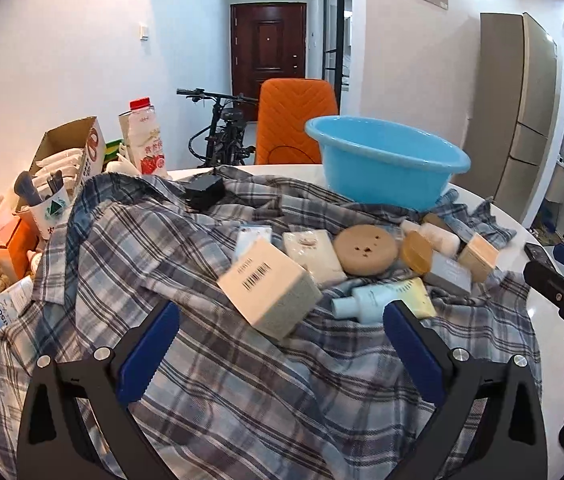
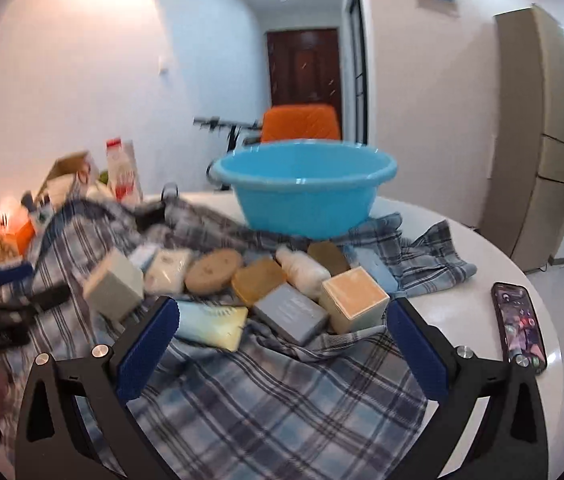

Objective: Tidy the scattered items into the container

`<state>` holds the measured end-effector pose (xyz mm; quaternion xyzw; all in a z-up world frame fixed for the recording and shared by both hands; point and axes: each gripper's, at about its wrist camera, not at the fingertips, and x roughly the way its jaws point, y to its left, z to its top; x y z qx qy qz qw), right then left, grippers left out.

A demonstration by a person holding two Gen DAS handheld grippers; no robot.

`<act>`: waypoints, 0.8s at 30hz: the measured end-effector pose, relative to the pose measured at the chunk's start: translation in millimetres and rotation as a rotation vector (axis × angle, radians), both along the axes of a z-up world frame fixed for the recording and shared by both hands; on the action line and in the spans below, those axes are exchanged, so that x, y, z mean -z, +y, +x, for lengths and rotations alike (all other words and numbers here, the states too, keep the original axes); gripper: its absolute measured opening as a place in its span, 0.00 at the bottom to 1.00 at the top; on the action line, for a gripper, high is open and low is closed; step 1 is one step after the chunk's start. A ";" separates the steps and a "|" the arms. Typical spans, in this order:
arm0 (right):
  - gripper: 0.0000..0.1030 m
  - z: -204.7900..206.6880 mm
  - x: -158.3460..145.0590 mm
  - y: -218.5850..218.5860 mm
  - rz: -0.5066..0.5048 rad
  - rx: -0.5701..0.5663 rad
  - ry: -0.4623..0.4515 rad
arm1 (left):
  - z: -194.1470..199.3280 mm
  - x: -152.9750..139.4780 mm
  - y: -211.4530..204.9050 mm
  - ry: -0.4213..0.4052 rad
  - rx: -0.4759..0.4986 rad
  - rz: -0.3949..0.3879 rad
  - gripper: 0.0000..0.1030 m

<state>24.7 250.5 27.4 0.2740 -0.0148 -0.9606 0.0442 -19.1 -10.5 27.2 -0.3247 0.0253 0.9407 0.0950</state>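
Blue basin sits beyond the soaps; barcoded box just ahead of our released left gripper, right gripper also released.

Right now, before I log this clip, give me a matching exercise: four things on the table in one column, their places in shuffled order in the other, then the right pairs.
Things
1. blue basin
2. phone
3. barcode box
4. round tan soap

Places
A. on bare white tabletop, off the plaid cloth's right edge
B. at the far side, standing on the plaid cloth
C. nearest the open left gripper, tilted on the cloth
D. mid-row among the soaps, lying flat

Pairs: 1-B, 2-A, 3-C, 4-D
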 end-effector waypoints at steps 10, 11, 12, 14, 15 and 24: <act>1.00 -24.7 -18.6 19.6 0.064 0.032 0.027 | -57.0 6.9 -13.6 -0.115 0.066 0.122 1.00; 1.00 -24.4 -19.1 19.0 0.067 0.032 0.032 | -63.9 8.9 -12.5 -0.123 0.073 0.112 1.00; 1.00 -23.9 -18.5 17.6 0.074 0.032 0.035 | -69.6 11.7 -11.3 -0.135 0.089 0.102 1.00; 1.00 -24.4 -15.2 13.4 0.093 0.026 0.031 | -78.8 19.8 -10.5 -0.168 0.113 0.088 1.00; 1.00 -24.7 -12.7 11.3 0.103 0.023 0.025 | -82.1 23.9 -11.7 -0.183 0.119 0.089 1.00; 1.00 -30.8 2.2 8.2 0.105 0.006 -0.005 | -99.5 48.9 -7.5 -0.259 0.204 -0.004 1.00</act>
